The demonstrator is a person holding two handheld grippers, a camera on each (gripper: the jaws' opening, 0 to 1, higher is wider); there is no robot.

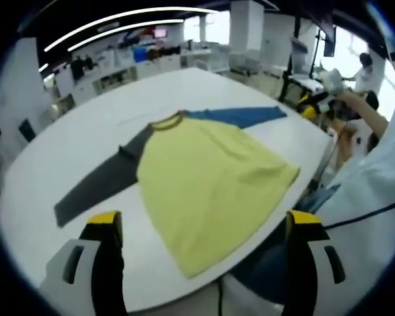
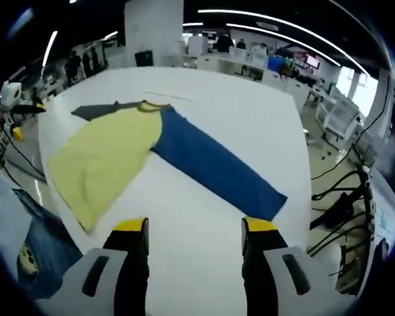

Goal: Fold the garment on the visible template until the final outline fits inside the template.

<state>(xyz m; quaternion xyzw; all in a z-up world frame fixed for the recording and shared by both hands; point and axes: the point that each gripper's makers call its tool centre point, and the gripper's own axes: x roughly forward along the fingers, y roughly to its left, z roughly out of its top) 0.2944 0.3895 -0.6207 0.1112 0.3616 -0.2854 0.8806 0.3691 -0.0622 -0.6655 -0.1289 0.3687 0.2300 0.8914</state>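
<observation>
My left gripper (image 1: 201, 227) has its jaws apart with nothing between them, hanging above the near edge of the counter (image 1: 66, 145). My right gripper (image 2: 194, 230) is the same: jaws wide, empty, over bare white surface short of the cloth.

Just ahead of the left jaws lies the garment (image 1: 210, 174), a long-sleeved shirt spread flat with its yellow body toward me and the hem running close to the counter's edge. The grey sleeve (image 1: 99, 184) stretches out to one side, ending near my left jaws; the blue sleeve (image 2: 214, 168) runs the other way, its cuff lying just beyond my right jaws. The neckline (image 1: 168, 121) points away from me.

I cannot make out a template outline under or around the shirt; the surface reads plain white to me.

As I judge it, no fold has been made: both sleeves are fully extended and the body lies open. All of the work is left: sleeves in across the body, then the body folded down.
</observation>
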